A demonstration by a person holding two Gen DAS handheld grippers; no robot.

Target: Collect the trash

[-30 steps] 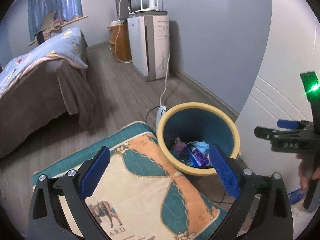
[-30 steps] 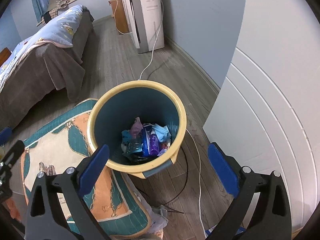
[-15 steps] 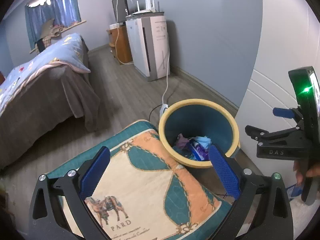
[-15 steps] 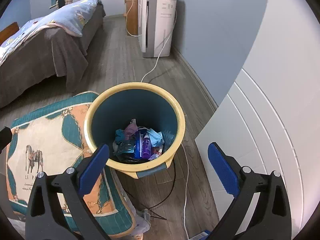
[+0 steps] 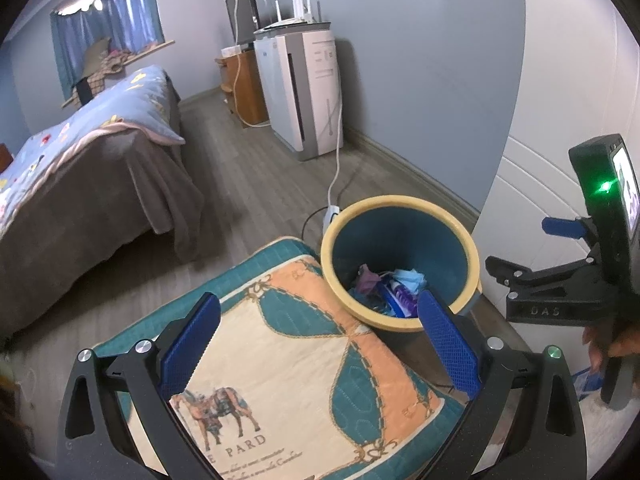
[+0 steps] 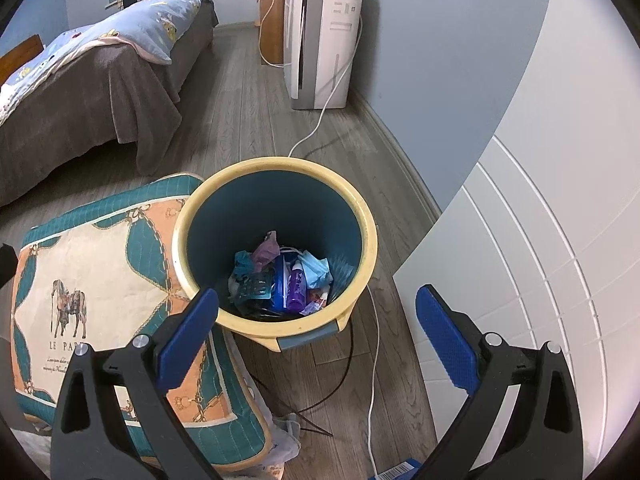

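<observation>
A teal bin with a yellow rim [image 6: 362, 216] stands on the wood floor, also in the left wrist view [image 5: 400, 204]. Crumpled trash [image 6: 288, 276] lies at its bottom: blue tissue, a purple wrapper, dark scraps. My right gripper [image 6: 318, 324] is open and empty, above the bin's near rim. My left gripper [image 5: 320, 332] is open and empty, above the patterned cushion [image 5: 288, 376], left of the bin. The right gripper's body [image 5: 560, 292] shows at the right edge of the left wrist view.
A teal and orange cushion [image 6: 96, 280] lies against the bin's left side. A bed [image 6: 80, 80] stands at the left. A white appliance [image 6: 324, 40] stands by the blue wall, its cable [image 6: 374, 360] running past the bin. White panels [image 6: 540, 280] are at right.
Both grippers have drawn back and up from the bin, which looks smaller and farther now. Both stay open and empty.
</observation>
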